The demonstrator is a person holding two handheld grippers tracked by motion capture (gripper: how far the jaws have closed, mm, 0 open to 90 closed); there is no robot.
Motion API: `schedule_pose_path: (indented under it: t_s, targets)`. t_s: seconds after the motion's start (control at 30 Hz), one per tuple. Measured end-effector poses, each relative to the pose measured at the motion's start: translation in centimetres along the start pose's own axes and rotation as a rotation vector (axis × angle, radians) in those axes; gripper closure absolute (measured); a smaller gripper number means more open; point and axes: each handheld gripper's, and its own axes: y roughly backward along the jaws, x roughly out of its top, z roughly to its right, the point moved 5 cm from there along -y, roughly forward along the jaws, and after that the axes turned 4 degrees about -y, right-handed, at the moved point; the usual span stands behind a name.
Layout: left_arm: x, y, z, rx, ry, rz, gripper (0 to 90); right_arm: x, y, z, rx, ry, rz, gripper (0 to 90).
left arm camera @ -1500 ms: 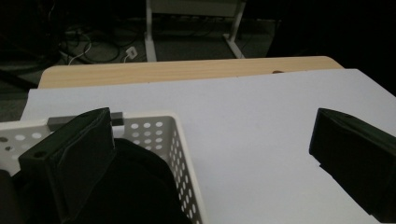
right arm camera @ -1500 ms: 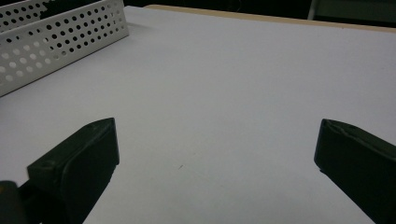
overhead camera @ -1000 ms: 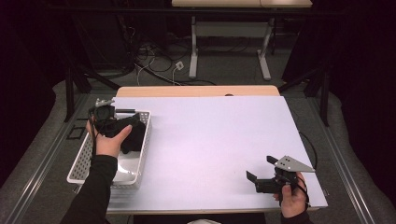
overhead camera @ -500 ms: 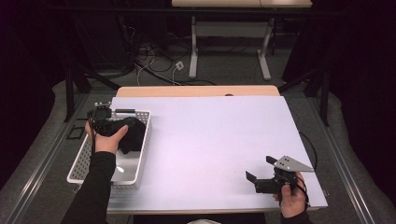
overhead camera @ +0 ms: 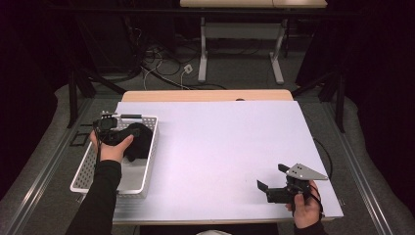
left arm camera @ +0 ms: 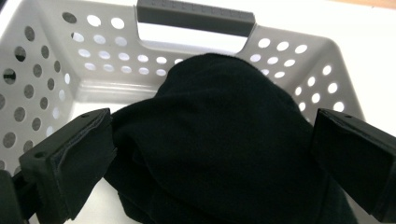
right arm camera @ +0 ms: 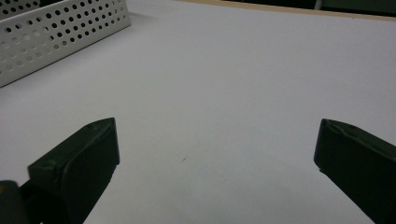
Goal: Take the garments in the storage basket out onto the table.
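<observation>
White table (overhead camera: pixel 220 147) carries a perforated basket (overhead camera: pixel 88 169); inside it, black cloth (left arm camera: pixel 224 140) sits between the left gripper's (left arm camera: pixel 212 163) spread jaws. Well apart, the right gripper (right arm camera: pixel 217 163) rests agape.

Black sleeves (overhead camera: pixel 100 196) reach both wrists. Both tongs, left (left arm camera: pixel 210 154) and right (right arm camera: pixel 215 158), are black; the right carries a grey three-cornered plate (overhead camera: pixel 306 172).

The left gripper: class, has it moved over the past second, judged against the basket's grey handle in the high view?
Barely. The left gripper sits at about the same spot just short of the basket's grey handle, above the black cloth.
</observation>
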Motion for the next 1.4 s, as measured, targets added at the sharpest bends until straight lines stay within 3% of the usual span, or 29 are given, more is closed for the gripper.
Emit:
schedule_pose_path:
  t_s: [0.2, 0.6, 1.4]
  targets:
    - [-0.4, -0.6, 0.1, 0.003, -0.014, -0.035, 0.3, 0.0, 0.0, 0.0, 0.002, 0.004, -0.002, 0.0]
    - [-1.2, -1.6, -0.1, -0.001, 0.015, -0.089, 0.0, -0.1, -0.1, -0.1, 0.008, 0.004, -0.01, 0.0]
    - [-2.3, -3.0, 0.0, -0.048, 0.054, -0.138, 0.0, -0.2, -0.2, -0.1, 0.009, 0.006, -0.016, 0.0]
